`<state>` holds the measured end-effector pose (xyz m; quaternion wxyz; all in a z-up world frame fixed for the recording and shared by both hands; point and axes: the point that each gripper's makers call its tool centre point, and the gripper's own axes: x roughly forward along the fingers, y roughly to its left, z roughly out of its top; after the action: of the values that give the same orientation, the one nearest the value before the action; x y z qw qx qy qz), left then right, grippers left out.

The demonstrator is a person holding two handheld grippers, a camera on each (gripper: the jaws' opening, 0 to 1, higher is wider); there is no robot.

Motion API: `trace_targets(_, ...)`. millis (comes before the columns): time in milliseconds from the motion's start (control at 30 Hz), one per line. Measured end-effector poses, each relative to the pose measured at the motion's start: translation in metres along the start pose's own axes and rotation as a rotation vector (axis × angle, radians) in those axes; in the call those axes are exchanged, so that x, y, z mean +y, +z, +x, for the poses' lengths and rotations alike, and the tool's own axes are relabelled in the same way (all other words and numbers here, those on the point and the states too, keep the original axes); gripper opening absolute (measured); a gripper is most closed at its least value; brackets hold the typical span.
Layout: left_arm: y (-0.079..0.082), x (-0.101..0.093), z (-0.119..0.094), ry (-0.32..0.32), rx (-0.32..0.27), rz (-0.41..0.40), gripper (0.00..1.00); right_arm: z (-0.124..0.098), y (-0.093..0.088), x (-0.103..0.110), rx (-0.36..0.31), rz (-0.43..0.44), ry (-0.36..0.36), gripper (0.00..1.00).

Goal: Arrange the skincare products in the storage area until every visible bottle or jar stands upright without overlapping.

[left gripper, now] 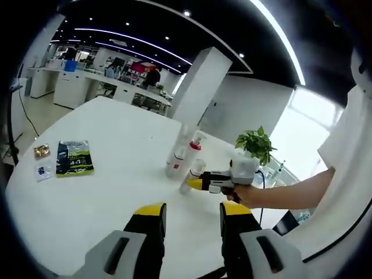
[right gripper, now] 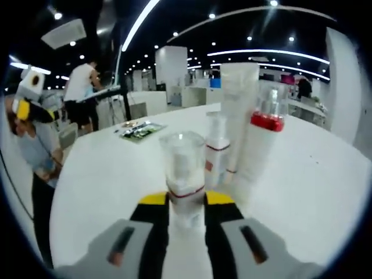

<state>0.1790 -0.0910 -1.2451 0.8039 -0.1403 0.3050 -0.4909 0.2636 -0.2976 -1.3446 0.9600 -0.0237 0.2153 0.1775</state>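
Gripping a small clear-capped bottle with a red band [right gripper: 185, 180], the right claw [right gripper: 186, 204] holds it near the white counter [left gripper: 116, 192] middle, beside upright bottles [right gripper: 241, 116]; the left claw [left gripper: 189, 216] hovers wide.

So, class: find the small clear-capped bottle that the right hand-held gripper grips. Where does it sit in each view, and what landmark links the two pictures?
Left gripper view: the small clear-capped bottle sits right of centre, at the tip of the right hand-held gripper.
Right gripper view: it stands at lower centre, between the yellow-tipped jaws.
Shared landmark: the red-collared pump bottle just beside it.
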Motion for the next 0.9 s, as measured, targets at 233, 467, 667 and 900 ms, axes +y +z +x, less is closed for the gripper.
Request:
trace_targets(233, 0.000, 0.002, 0.003, 0.002, 0.005, 0.001, 0.37, -0.001, 0.001, -0.013, 0.005, -0.018, -0.030, 0.20)
trace_targets(467, 0.003, 0.006, 0.007, 0.012, 0.006, 0.001, 0.37, 0.000, 0.005, -0.021, 0.016, -0.040, -0.048, 0.21)
trace_targets(667, 0.005, 0.005, 0.013, 0.009, 0.014, 0.004, 0.37, 0.003, 0.007, -0.025, 0.007, -0.008, -0.047, 0.21)
trace_targets(900, 0.010, 0.008, 0.020, 0.012, 0.014, 0.005, 0.37, 0.005, 0.009, -0.030, 0.002, 0.000, -0.047, 0.21)
